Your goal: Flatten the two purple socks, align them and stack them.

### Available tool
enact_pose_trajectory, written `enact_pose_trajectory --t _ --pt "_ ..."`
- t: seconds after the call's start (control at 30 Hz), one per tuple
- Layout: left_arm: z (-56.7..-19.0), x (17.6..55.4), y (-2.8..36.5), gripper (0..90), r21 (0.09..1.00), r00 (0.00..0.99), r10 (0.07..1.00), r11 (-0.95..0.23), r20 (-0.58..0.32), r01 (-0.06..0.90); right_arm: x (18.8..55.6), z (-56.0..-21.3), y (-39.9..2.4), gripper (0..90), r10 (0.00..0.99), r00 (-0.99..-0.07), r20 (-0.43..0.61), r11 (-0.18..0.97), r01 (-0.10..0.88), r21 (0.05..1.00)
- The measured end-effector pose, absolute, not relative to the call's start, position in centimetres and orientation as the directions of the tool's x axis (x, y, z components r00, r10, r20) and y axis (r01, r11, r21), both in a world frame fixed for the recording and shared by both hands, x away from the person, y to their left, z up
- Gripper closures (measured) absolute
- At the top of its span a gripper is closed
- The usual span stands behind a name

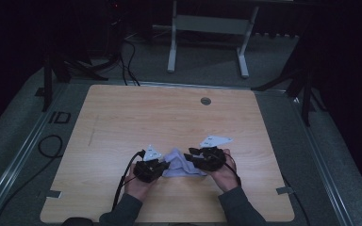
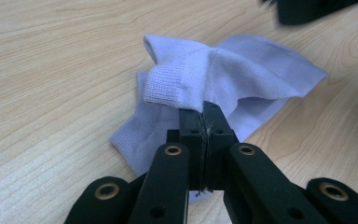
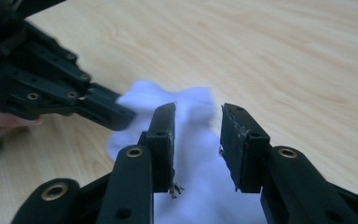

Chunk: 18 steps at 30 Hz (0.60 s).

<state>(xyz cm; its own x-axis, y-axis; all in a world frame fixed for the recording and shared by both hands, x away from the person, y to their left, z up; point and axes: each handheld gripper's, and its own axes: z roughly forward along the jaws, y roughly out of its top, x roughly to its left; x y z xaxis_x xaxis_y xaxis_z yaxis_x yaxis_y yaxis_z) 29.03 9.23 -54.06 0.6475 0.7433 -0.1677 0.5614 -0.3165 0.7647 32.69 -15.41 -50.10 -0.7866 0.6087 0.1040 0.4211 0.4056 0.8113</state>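
A pale lilac sock [image 1: 179,164] lies crumpled on the wooden table [image 1: 169,117] near its front edge, between my two grippers. In the left gripper view the sock [image 2: 223,79] has its ribbed cuff folded over, and my left gripper [image 2: 205,114] is shut on a fold of it. In the high view the left gripper [image 1: 162,165] sits at the sock's left side. My right gripper [image 3: 198,119] stands open above the sock [image 3: 191,154], nothing pressed between its pads. In the high view the right gripper [image 1: 191,157] is at the sock's right side.
A small round grommet [image 1: 206,100] is set into the table near its far edge. Black cables [image 1: 125,176] trail off the front left. A white-legged stand [image 1: 207,28] stands on the floor beyond the table. The left gripper's arm [image 3: 51,88] crosses the right gripper view.
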Motion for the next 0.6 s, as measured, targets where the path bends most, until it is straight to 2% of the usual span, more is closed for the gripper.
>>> enact_pose_trajectory --t 0.13,0.27,0.6 --pt "-54.0 29.0 9.3 88.7 0.767 0.644 0.747 -0.312 -0.167 0.561 32.5 -50.0 -17.9 67.9 0.662 -0.744 0.088 0.384 0.438 0.813" --pt "-54.0 29.0 9.3 88.7 0.766 0.643 0.748 -0.314 -0.165 0.561 32.4 -51.3 -19.7 72.9 0.704 -0.708 0.058 0.415 0.476 0.775" --pt "-54.2 29.1 9.2 88.7 0.762 0.643 0.748 -0.319 -0.162 0.563 33.8 -54.4 -20.1 68.3 0.736 -0.672 0.077 0.433 0.556 0.710"
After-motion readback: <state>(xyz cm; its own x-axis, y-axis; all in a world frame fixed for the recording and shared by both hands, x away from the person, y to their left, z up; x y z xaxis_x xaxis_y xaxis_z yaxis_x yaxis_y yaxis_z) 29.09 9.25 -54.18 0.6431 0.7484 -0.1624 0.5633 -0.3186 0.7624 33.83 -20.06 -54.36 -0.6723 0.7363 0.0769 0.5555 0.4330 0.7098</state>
